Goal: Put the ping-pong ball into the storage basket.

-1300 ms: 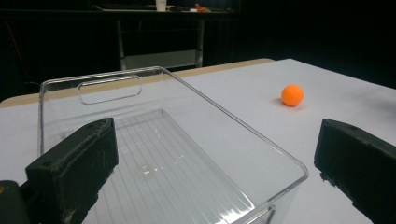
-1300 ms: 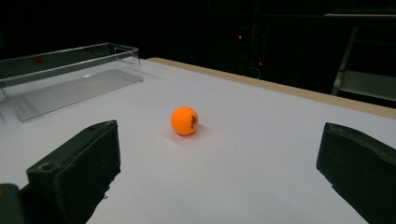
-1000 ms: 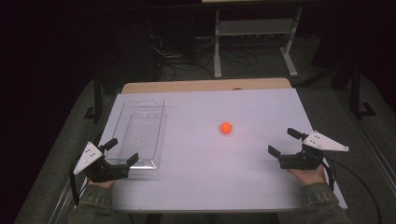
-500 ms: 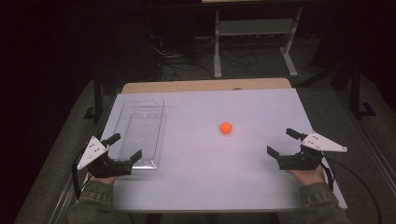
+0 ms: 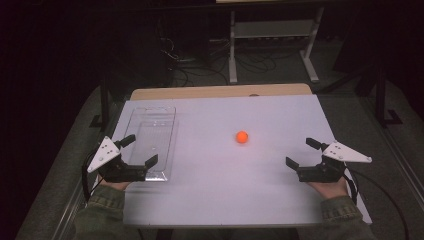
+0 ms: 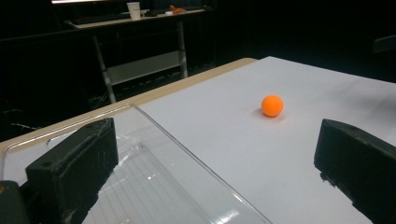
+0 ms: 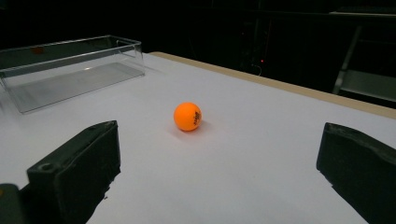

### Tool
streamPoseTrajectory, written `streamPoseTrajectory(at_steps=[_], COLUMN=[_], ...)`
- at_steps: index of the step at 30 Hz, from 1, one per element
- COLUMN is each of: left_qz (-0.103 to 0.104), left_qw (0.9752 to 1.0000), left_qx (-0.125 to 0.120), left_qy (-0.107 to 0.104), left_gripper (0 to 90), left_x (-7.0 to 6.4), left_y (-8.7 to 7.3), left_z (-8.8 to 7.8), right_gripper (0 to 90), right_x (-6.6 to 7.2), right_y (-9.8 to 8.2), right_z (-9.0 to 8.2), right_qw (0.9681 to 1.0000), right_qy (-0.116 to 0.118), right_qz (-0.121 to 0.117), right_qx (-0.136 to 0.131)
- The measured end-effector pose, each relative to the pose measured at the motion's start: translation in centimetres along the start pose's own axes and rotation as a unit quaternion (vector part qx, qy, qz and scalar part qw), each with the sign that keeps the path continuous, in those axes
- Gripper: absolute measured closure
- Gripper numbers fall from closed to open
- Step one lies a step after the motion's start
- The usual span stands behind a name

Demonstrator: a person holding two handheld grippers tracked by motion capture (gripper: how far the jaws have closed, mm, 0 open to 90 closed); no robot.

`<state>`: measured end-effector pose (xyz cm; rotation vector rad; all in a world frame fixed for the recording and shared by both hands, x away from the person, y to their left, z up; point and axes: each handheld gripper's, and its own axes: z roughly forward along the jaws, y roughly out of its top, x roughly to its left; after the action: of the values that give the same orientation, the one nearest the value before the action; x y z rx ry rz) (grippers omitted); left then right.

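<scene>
An orange ball (image 5: 242, 137) lies on the white table top (image 5: 225, 195), a little right of centre; it also shows as the ball (image 6: 272, 105) and the ball (image 7: 187, 116). A clear plastic tray (image 5: 151, 140) lies at the left, empty. My left gripper (image 5: 138, 149) is open at the tray's near end, one jaw over the tray's near edge. My right gripper (image 5: 303, 153) is open near the right edge, well short of the ball, nothing between its jaws.
A metal shelf stand (image 5: 270, 35) and cables on the floor lie beyond the table's far edge. A desk with a white cup (image 6: 133, 9) stands far off in the dark. Bare table top lies between the two grippers.
My left gripper has moved slightly forward and right, onto the tray's near end. The right gripper and the ball have barely moved.
</scene>
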<state>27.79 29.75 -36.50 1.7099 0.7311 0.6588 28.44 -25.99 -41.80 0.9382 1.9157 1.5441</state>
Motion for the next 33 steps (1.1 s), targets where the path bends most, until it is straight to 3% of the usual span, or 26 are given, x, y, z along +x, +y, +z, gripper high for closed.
streamPoseTrajectory(at_steps=[19, 33], left_qz=[0.013, 0.036], left_qw=[0.9996, 0.9978], left_qx=[0.019, 0.046], left_qy=[-0.018, -0.031], left_gripper=[0.0, 0.0], left_x=[0.0, 0.1], left_y=[2.1, 3.6], left_z=[1.5, 3.2], right_gripper=[0.0, 0.0], right_x=[0.0, 0.1], right_y=[0.1, 0.0], right_z=[-0.1, 0.1], right_qw=[1.0000, 1.0000], right_qy=[0.003, 0.004], right_qz=[0.003, -0.004], right_qx=[0.001, 0.007])
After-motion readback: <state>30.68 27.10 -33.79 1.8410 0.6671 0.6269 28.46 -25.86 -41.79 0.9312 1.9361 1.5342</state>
